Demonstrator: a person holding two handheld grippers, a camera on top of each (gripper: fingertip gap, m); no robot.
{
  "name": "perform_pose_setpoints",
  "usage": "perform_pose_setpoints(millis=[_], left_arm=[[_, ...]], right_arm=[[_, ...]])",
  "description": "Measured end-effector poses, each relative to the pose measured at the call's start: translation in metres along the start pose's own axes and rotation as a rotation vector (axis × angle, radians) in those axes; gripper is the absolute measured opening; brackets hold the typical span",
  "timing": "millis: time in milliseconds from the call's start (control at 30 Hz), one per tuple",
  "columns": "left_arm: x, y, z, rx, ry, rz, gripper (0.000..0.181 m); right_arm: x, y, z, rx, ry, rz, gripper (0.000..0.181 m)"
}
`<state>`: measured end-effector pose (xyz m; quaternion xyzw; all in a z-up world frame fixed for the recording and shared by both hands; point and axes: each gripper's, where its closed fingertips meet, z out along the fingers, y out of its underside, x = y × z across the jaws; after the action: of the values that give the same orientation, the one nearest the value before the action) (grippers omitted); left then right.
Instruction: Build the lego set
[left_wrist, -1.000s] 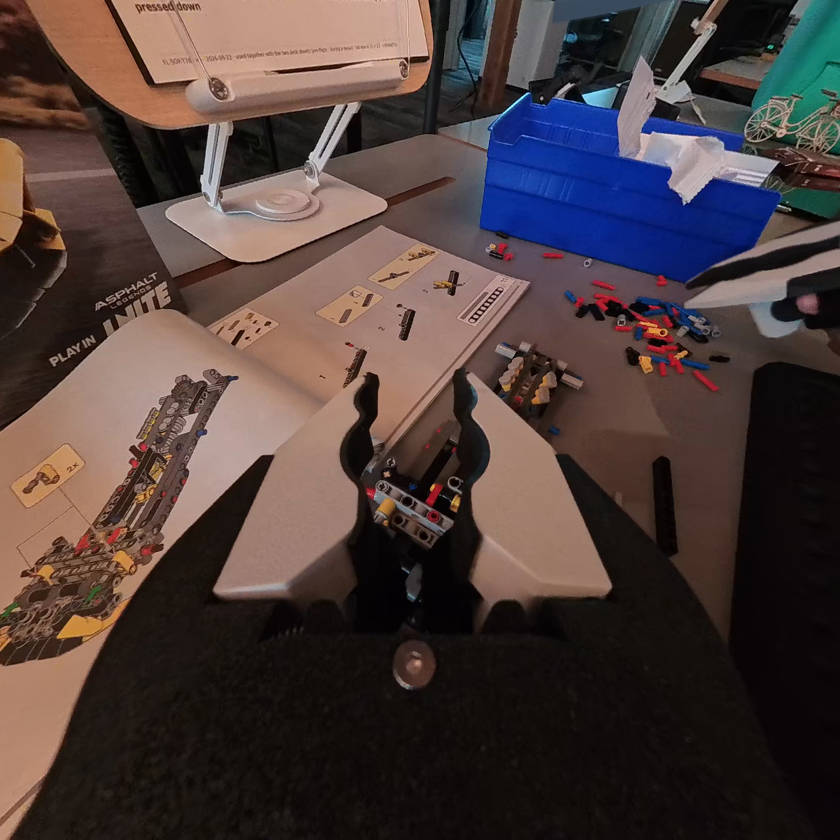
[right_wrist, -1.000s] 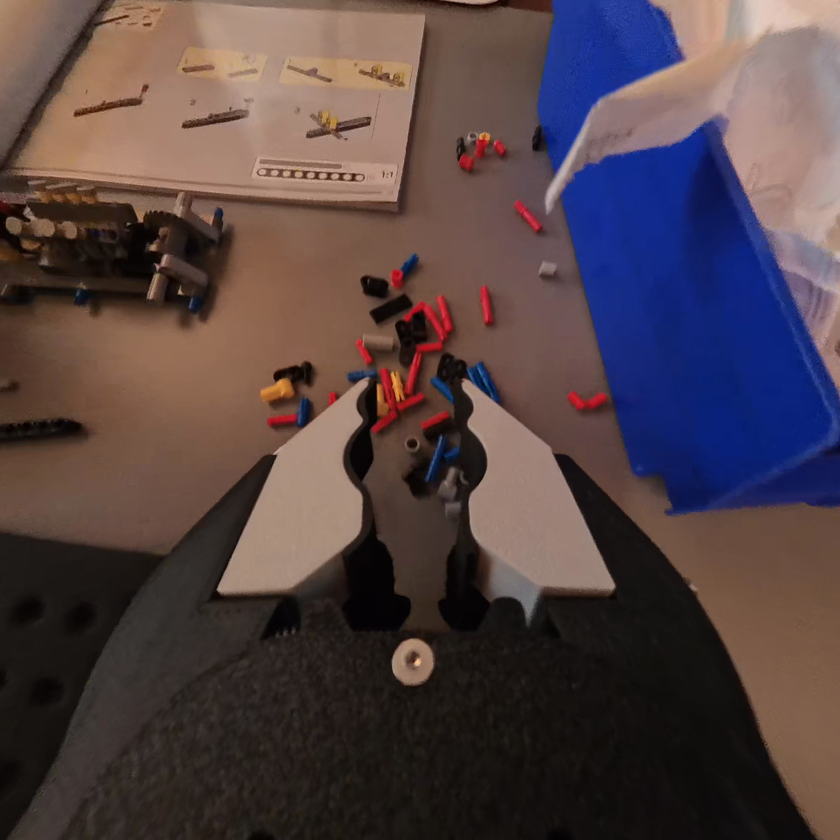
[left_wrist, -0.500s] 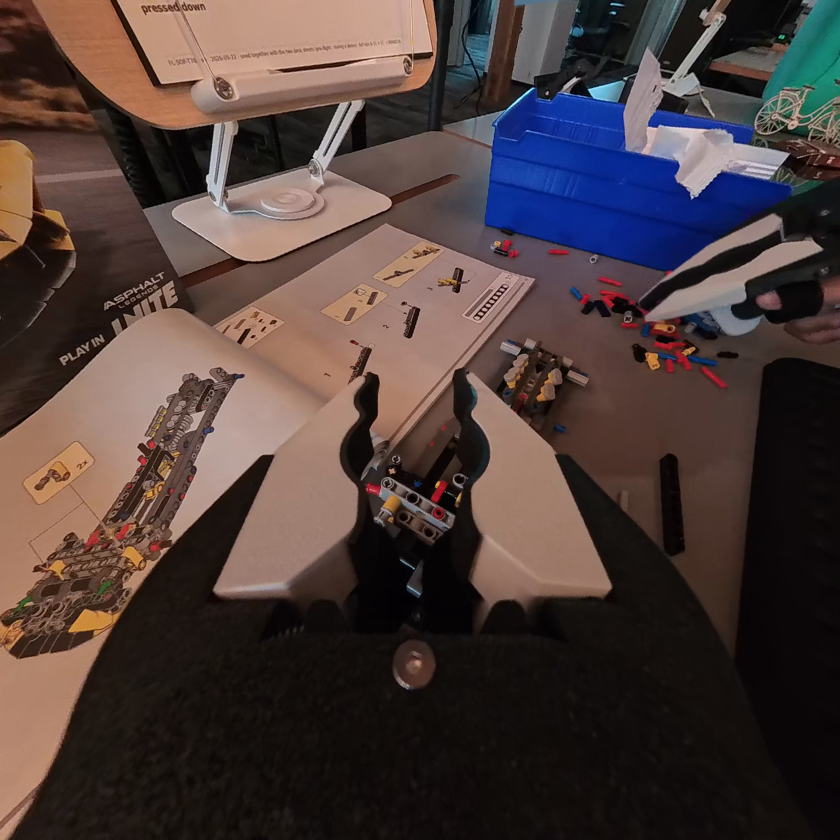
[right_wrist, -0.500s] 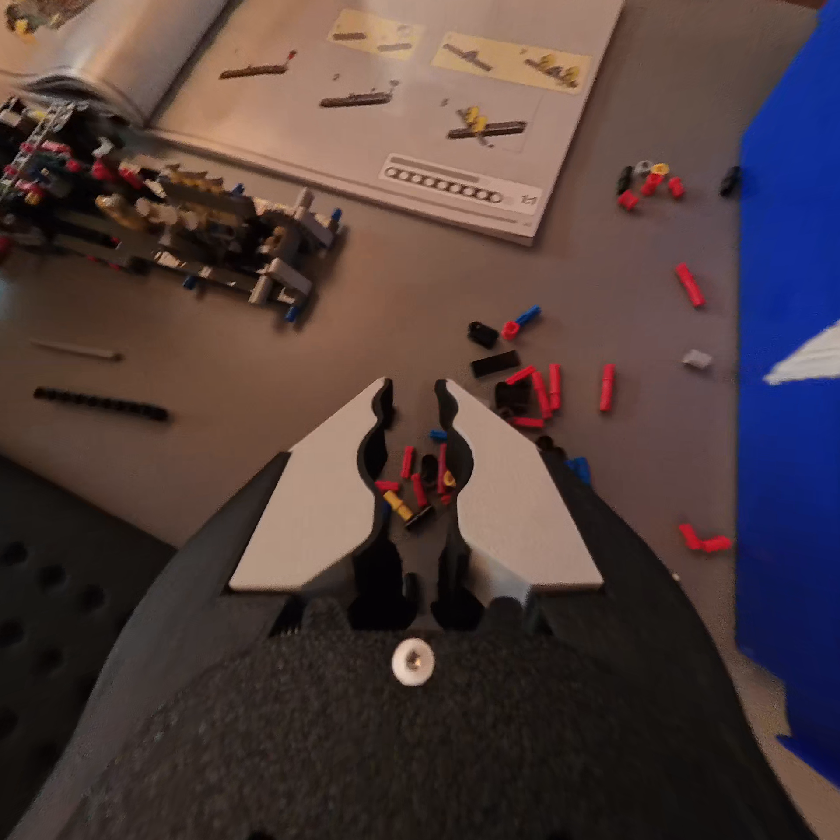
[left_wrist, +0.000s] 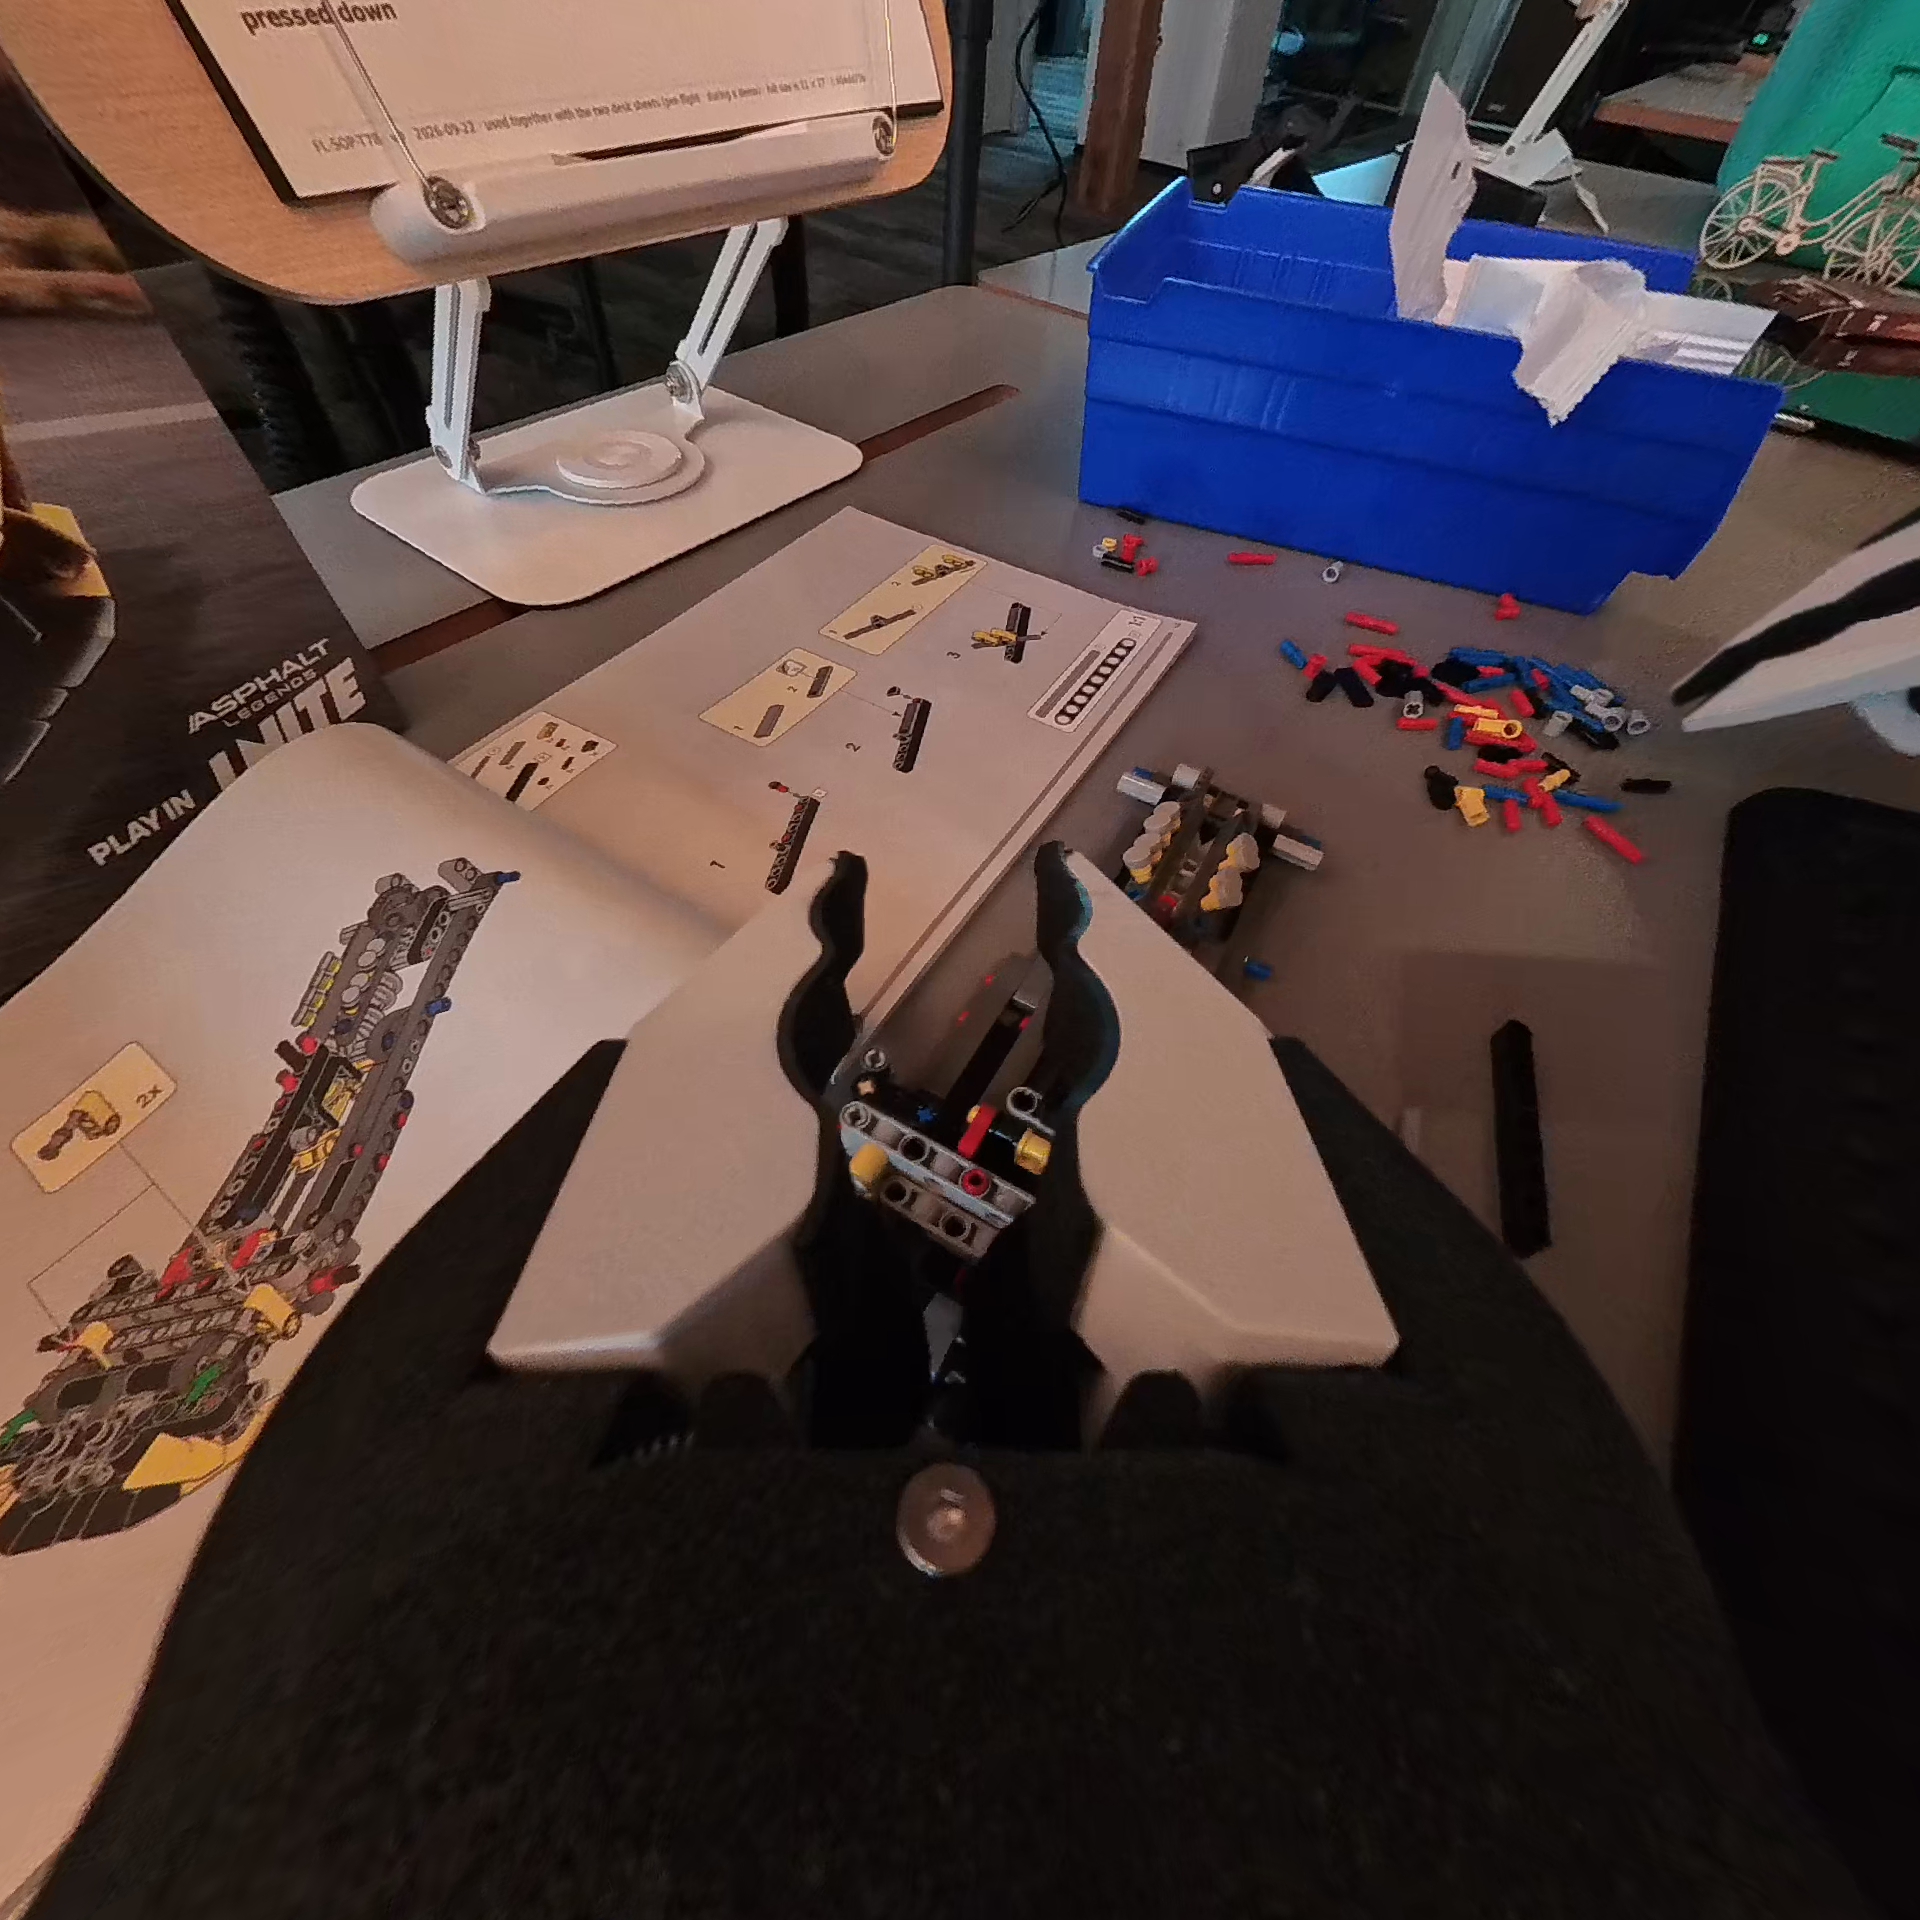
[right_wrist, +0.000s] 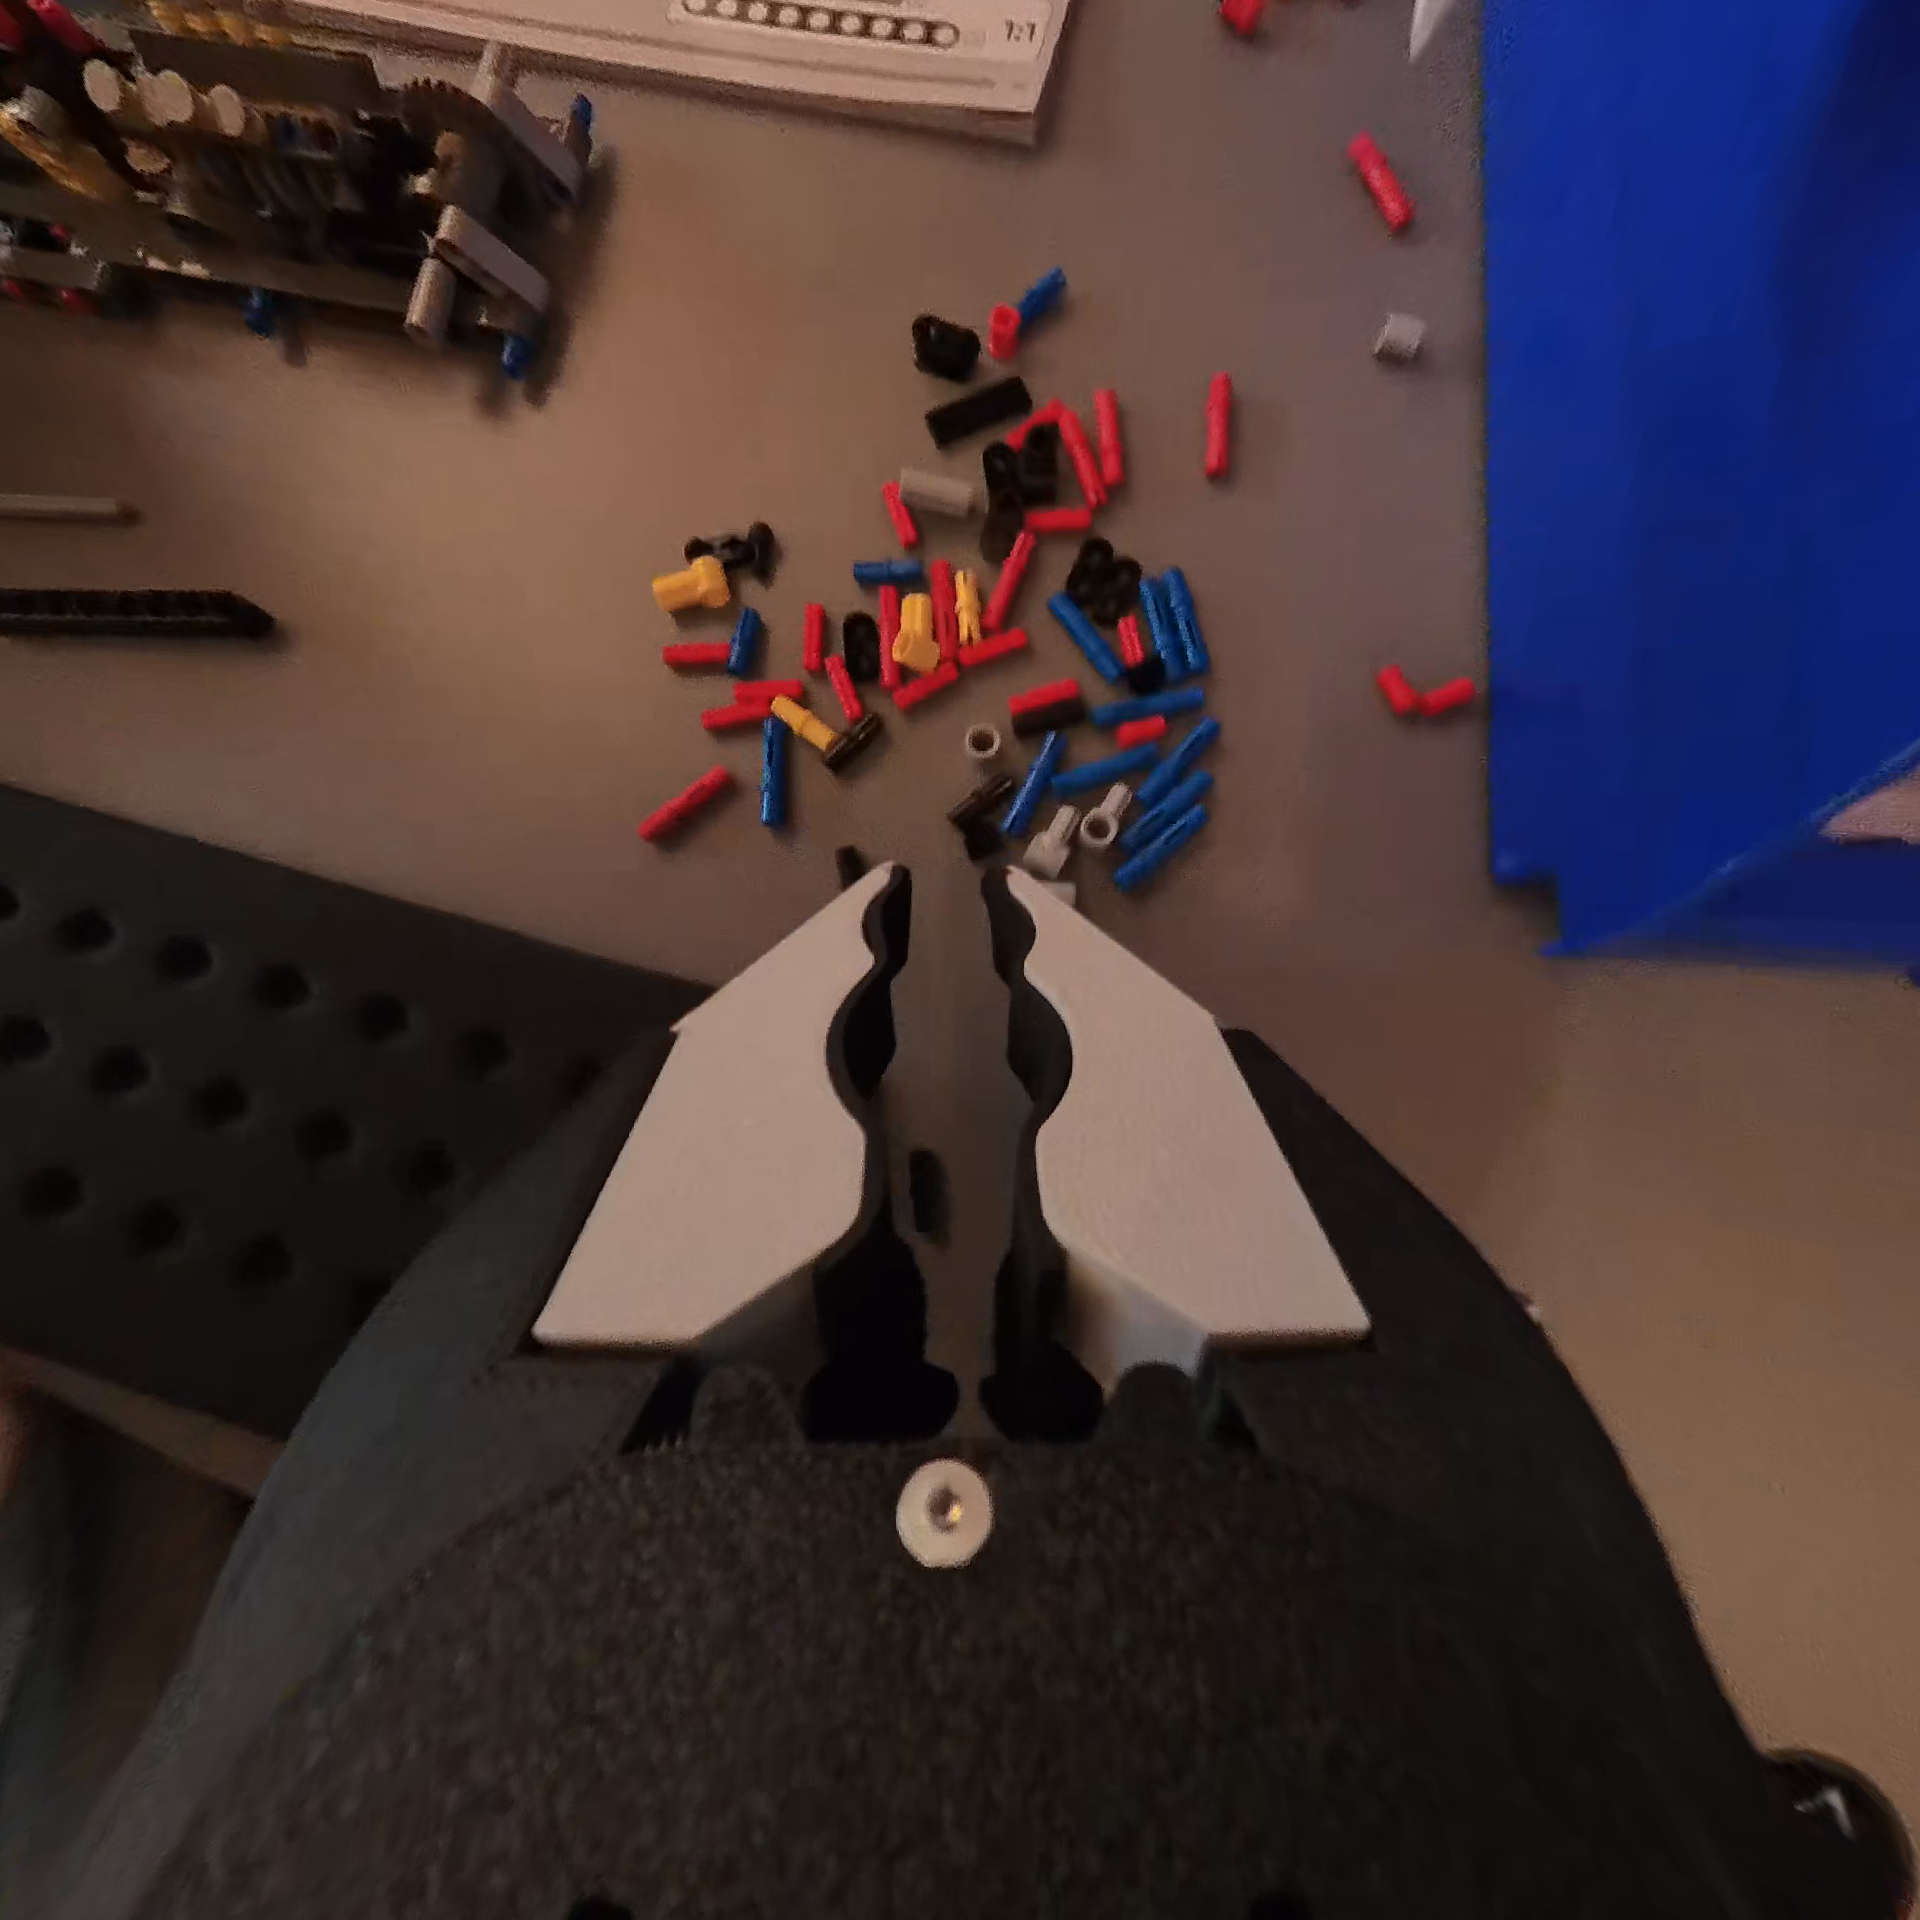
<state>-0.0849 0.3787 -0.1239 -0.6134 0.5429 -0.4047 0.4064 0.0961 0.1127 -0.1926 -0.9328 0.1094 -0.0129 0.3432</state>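
**Half-built model gripped at one end; loose pins next**

Tabletop (left_wrist: 1351, 987), grey, carrying everything. Blue bin (left_wrist: 1351, 436) at far right w/ crumpled paper inside. Open instruction booklet (left_wrist: 644, 790) on the left, flat, just beside the build.

Half-built model (left_wrist: 940, 1153): long, stiff frame of grey and black beams, lying on the tabletop along the booklet edge, near end between the fingers of the left hand-held gripper (left_wrist: 945, 883). Jaws narrow, clamped on the frame's end, tips past it. Prob. light but lanky; far end (left_wrist: 1210, 842) studded w/ small knobs and axles likely to pop off under side load. Best held by the solid beam block, as now, not by the gear cluster.

Black beam (left_wrist: 1519, 1132), separate, lying right of the model; rigid, easy to pinch across its narrow side.

Pile of small pins (right_wrist: 935, 644), red, blue, black, yellow, near the bin, well apart from the model. Tiny, hard, smooth, round — apt to roll or squirt out; best pinched across the middle, one at a time, at the very tips.

Right hand-held gripper (right_wrist: 945, 883): jaws at a narrow gap, nothing visibly held, tips just short of the pile.
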Motion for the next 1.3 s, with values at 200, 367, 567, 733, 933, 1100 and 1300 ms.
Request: perform_pose_setpoints(millis=[200,367,567,733,933,1100,1300], left_arm=[[0.003,0.0,0.001,-0.004,0.007,0.004,0.031],[0.004,-0.002,0.0,0.002,0.003,0.015,0.031],[0.002,-0.002,-0.001,0.006,-0.004,0.012,0.031],[0.002,-0.001,0.0,-0.001,-0.004,0.016,0.031],[-0.002,-0.001,-0.004,0.005,-0.019,0.018,0.031],[-0.003,-0.003,-0.007,0.016,-0.021,0.008,0.031],[-0.003,-0.002,-0.008,0.012,-0.023,0.015,0.031]], right_arm=[[-0.014,0.007,0.002,-0.012,-0.037,-0.02,0.015],[-0.021,0.008,0.012,-0.037,-0.077,-0.052,0.014],[-0.02,0.009,0.017,-0.056,-0.088,-0.048,0.003],[-0.022,0.008,0.018,-0.076,-0.093,-0.064,0.003],[-0.026,0.003,0.019,-0.089,-0.107,-0.097,0.0],[-0.033,-0.014,0.015,-0.053,-0.106,-0.131,0.0],[-0.028,-0.009,0.01,-0.091,-0.077,-0.164,0.0]])
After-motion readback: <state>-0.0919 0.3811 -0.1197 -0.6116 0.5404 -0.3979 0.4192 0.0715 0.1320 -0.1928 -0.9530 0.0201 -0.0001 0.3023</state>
